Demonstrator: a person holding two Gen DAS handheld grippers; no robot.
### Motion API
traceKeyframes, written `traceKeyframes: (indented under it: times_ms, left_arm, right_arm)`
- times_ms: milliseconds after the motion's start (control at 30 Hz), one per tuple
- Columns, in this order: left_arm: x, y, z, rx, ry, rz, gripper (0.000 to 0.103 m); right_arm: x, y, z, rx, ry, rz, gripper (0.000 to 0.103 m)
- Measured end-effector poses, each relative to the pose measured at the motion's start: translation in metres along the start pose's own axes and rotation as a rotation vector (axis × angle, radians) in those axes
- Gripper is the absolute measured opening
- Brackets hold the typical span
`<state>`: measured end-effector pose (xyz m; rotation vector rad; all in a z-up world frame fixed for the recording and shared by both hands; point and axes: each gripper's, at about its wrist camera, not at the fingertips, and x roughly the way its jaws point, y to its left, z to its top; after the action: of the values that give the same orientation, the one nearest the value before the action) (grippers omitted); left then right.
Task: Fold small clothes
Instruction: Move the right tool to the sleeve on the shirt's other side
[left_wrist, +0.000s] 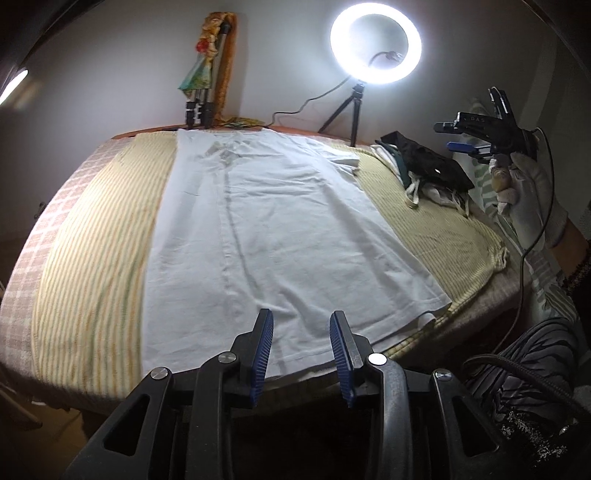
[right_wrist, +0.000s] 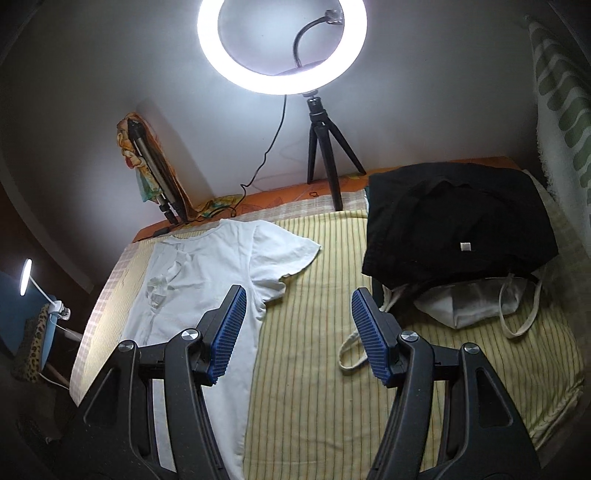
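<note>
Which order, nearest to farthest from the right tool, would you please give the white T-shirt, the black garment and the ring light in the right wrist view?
Measured from the right tool:
1. White T-shirt, just beneath its left finger, spread flat on the striped cover.
2. Black garment, ahead to the right, lying atop a pile.
3. Ring light, farthest, on a tripod by the back wall.

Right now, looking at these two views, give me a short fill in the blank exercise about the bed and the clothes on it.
1. The T-shirt spread flat on the striped sheet is ____ in colour.
2. The left gripper and the right gripper both have their jaws ____.
3. The garment on top of the pile is ____ in colour.
4. The ring light stands on a small ____.

Missing words: white; open; black; tripod
</note>
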<state>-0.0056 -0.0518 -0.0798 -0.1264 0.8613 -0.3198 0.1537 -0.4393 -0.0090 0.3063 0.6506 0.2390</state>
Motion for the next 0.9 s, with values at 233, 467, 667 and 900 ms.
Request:
traceKeyframes:
  times_ms: [233,467,667,900]
  left_arm:
    - [0.036,-0.057,0.005,0.119,0.022,-0.071,0.037]
    - [0.072,-0.120,0.006,0.249,0.044,-0.127,0.046]
    - [0.102,-0.154,0.007,0.335,0.071,-0.127,0.046]
    - [0.130,-0.165,0.005,0.358,0.107,-0.099,0.044]
  right_arm:
    - [0.022,-0.010,-0.012,-0.019,0.039,0.020,0.063]
    - [0.054,-0.004,-0.009,-0.029,0.088,0.075,0.063]
    - [0.092,-0.008,0.000,0.013,0.144,0.125,0.063]
    - [0.138,-0.013,0.009,0.048,0.203,0.147,0.063]
